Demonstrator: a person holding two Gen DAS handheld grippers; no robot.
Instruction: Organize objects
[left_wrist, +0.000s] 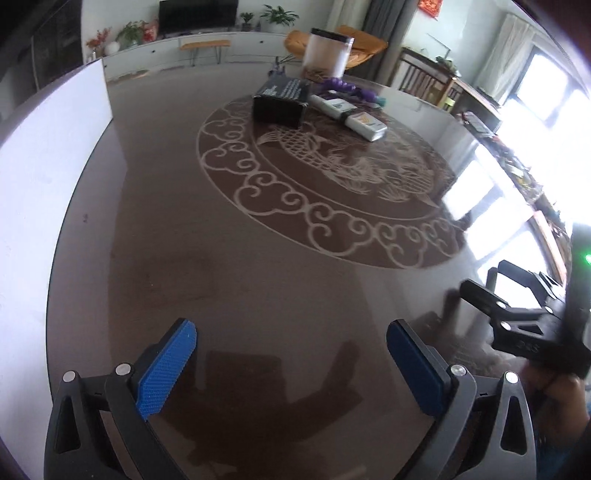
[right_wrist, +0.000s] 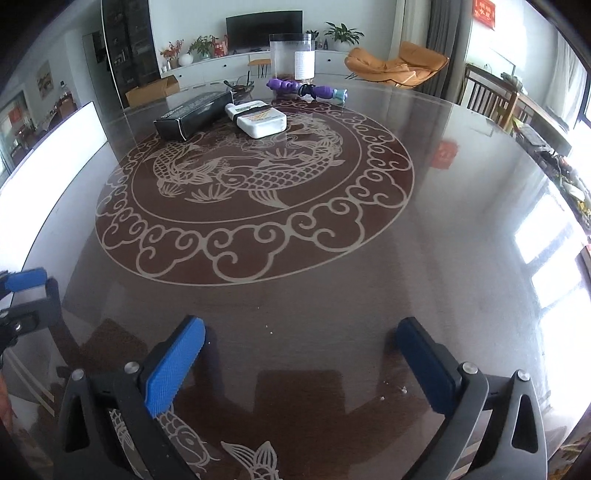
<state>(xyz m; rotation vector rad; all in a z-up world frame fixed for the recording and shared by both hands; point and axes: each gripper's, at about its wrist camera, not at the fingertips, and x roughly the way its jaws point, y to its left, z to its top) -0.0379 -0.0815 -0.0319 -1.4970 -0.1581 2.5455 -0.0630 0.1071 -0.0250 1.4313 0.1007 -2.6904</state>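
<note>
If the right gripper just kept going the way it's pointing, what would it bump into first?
Most likely the bare glass tabletop. The right gripper is open and empty, tilted down at the table. The white power bank and black box lie much farther across, though depth is hard to judge in this view.

A bright living room seen across a glossy dark table

We look over a round brown table (right_wrist: 332, 295) with a pale fish-and-cloud inlay (right_wrist: 255, 192). Along the far wall we see a low white cabinet (right_wrist: 207, 68) bearing a dark television (right_wrist: 264, 31) and potted plants (right_wrist: 341, 35), with a tall dark shelf unit (right_wrist: 129, 44) at far left. An orange lounge chair (right_wrist: 399, 64) sits at far right beside grey curtains (right_wrist: 439, 40) and a wooden chair (right_wrist: 487, 96). Daylight from the right-hand windows (left_wrist: 546, 96) glares on the tabletop.
</note>
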